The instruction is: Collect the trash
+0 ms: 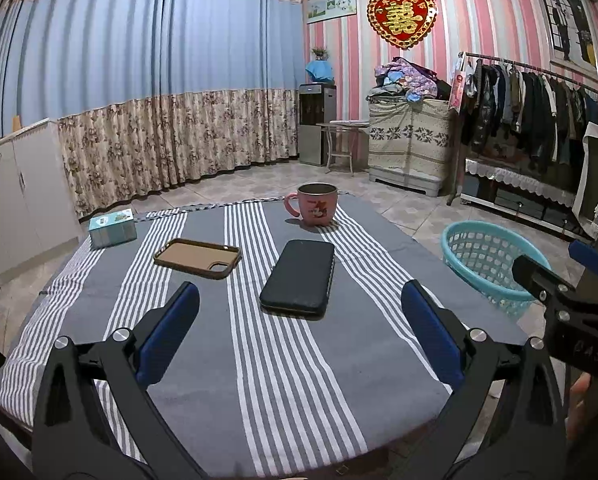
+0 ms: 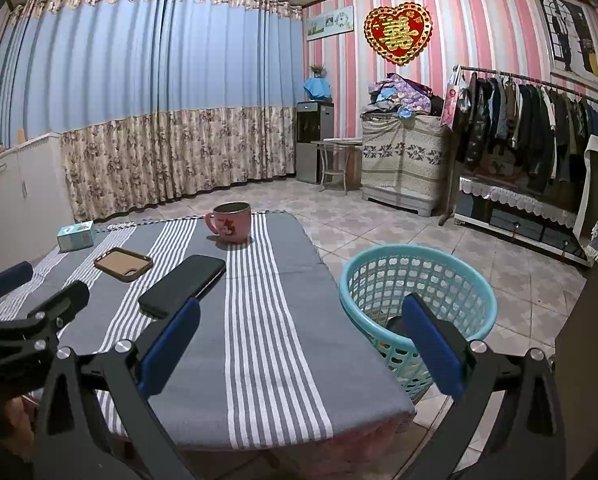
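My left tongs (image 1: 299,336) gape wide and empty above the tabletop's (image 1: 259,380) near edge; a phone (image 1: 299,276) mid-table, case (image 1: 197,258), mug (image 1: 317,204) and box (image 1: 112,227) at the far-left corner (none looks like trash). My right tongs (image 2: 301,344), equally open, hold nothing; the basket (image 2: 419,272) beside the right edge holds something dark, so collecting seems nearly finished.

Bench (image 1: 259,360) under grey-white striped cloth (image 1: 379,264) — pink mug (image 1: 317,204) far centre, black phone (image 1: 299,276) mid, brown phone case (image 1: 197,258) left, small teal box (image 1: 112,228) far left.
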A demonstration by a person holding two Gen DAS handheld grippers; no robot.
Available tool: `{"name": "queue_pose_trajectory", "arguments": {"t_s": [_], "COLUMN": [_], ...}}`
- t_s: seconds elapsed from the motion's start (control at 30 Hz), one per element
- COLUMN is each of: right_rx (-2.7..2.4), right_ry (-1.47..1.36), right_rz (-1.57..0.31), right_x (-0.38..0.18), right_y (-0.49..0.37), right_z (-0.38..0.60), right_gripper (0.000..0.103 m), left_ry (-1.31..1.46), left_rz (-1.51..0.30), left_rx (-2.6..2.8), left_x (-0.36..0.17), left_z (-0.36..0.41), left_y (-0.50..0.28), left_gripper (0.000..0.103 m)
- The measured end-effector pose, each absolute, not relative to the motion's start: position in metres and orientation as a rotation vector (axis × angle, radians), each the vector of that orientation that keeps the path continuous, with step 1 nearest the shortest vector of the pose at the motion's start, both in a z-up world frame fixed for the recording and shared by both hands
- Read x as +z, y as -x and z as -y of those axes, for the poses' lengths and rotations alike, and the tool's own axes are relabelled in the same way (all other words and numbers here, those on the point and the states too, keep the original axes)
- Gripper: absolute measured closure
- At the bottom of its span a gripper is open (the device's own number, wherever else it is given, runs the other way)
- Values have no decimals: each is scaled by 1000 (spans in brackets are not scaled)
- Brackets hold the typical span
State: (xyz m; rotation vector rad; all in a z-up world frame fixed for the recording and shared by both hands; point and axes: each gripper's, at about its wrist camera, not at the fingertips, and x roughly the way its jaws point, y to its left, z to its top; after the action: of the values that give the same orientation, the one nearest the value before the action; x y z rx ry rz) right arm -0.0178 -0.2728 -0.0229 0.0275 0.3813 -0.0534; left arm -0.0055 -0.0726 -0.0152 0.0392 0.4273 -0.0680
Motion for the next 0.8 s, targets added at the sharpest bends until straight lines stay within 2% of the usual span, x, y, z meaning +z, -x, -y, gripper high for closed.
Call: {"name": "queue_pose_trajectory", "arguments": {"t_s": [0.8], "right_rx": [-69], "right_ry": [-29], "right_rz": [-365], "right_x": [-18], "right_y": [14], "right_z": [278], "right_gripper": [4], "left_ry": [-55], "left_rz": [-410], "left_rx": [-69], "left_x": [-16], "left_z": [73], "left_y": [9], "left_gripper": [5]}}
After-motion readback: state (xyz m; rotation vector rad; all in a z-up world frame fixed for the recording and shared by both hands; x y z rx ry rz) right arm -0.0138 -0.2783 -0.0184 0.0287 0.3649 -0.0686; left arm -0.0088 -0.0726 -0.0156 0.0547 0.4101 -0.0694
